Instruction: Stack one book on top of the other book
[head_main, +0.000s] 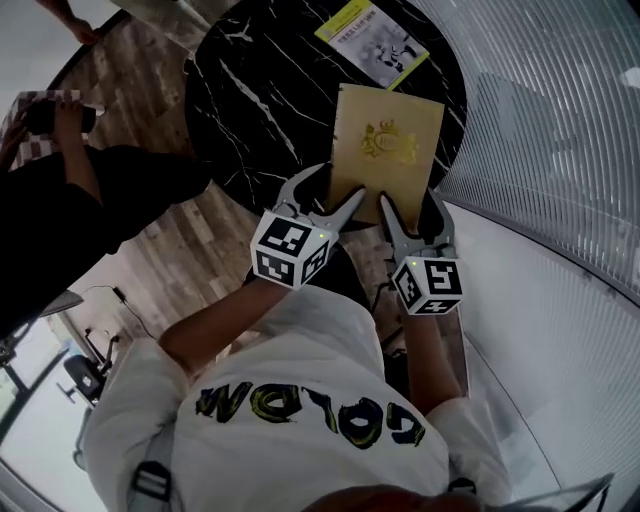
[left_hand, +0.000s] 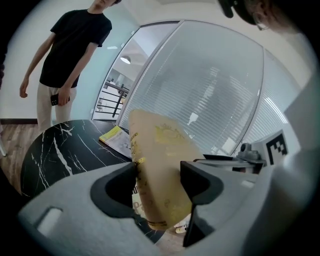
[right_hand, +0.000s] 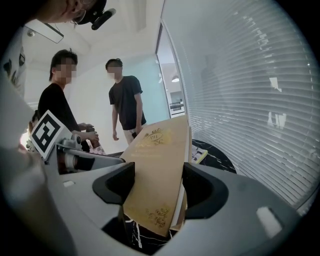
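Gold book (head_main: 388, 150), stiff and probably heavy, hangs over the surface's (head_main: 250, 90) near edge, its near corners clamped by the left hand-held gripper (head_main: 330, 197) and right hand-held gripper (head_main: 412, 212), with the yellow book (head_main: 372, 42) at the far edge.

This looks like an office lounge or meeting corner rather than a home. A round black marble table (head_main: 250, 80) with white veining stands on wood-plank flooring (head_main: 170, 240). Just beyond the table's far edge runs a tall, curved glass wall (head_main: 560, 130) lined with closed horizontal blinds, the sort of partition used in commercial interiors. To the left of the table, past that wall, a glazed opening shows a bright corridor with a metal railing (left_hand: 111, 95) and a round ceiling lamp (left_hand: 125, 60). Plain pale walls rise behind the table, where a person in a black T-shirt (left_hand: 75, 45) stands, with a second person (right_hand: 57, 110) close by.
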